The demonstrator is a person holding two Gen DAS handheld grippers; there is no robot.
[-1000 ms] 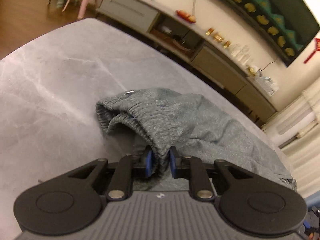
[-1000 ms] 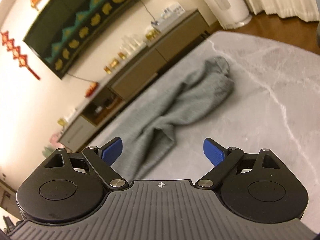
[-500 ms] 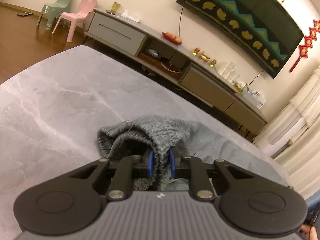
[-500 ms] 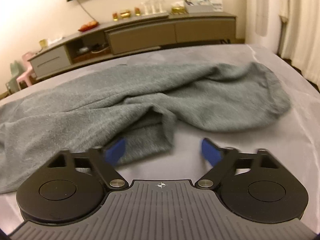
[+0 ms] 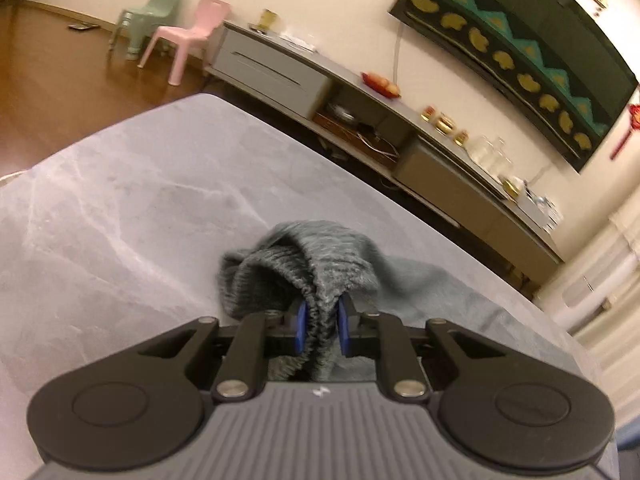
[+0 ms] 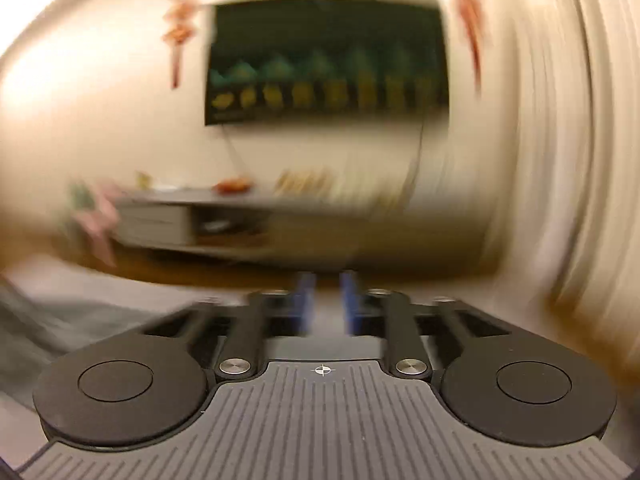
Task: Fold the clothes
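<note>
Grey trousers [image 5: 336,264] bunch in the left gripper's [image 5: 320,328] pinch; the right gripper [image 6: 326,304], empty, is closing.

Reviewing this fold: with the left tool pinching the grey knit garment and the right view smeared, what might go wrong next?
1. The left tool grips only a bunched ribbed edge of the grey knit garment; a pull may slip it free or fold it crooked.
2. The right tool is closing with no cloth between its blue pads, in a heavily blurred view facing the wall, so it may miss its grasp.
</note>
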